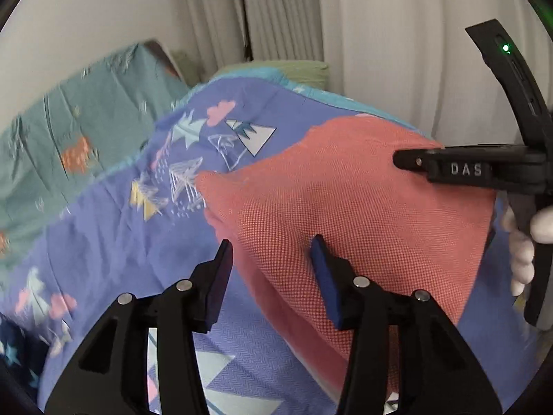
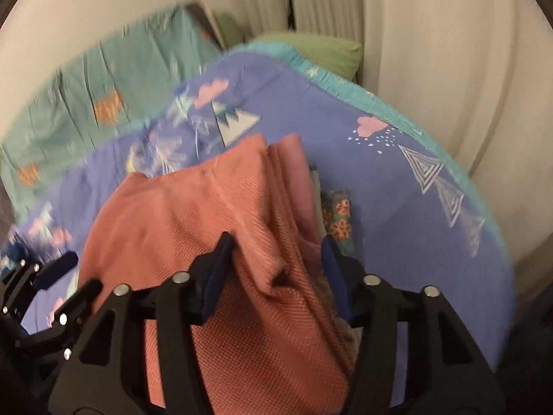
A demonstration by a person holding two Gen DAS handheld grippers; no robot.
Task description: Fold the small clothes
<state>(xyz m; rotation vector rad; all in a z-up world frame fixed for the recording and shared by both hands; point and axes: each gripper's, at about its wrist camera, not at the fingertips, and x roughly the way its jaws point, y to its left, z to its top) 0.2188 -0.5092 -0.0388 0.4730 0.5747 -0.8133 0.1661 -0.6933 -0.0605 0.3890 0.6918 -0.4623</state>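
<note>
A salmon-pink knit garment (image 1: pixel 349 207) lies on a purple patterned bedspread (image 1: pixel 114 228). My left gripper (image 1: pixel 273 259) is open, its jaws wide apart over the garment's left edge, holding nothing. My right gripper (image 1: pixel 401 159) reaches in from the right over the garment in the left wrist view, held by a white-gloved hand (image 1: pixel 522 252). In the right wrist view the garment (image 2: pixel 193 228) lies bunched in folds, and my right gripper (image 2: pixel 276 256) is open with a raised fold of cloth between its spread jaws. The left gripper (image 2: pixel 58 269) shows at the left edge there.
A floral-print cloth (image 2: pixel 337 218) lies just right of the pink garment. A teal blanket (image 1: pixel 69 131) covers the bed's far left. A green pillow (image 2: pixel 311 48) sits at the head. White curtains (image 1: pixel 397 52) hang behind. The bed edge (image 2: pixel 484 207) curves at the right.
</note>
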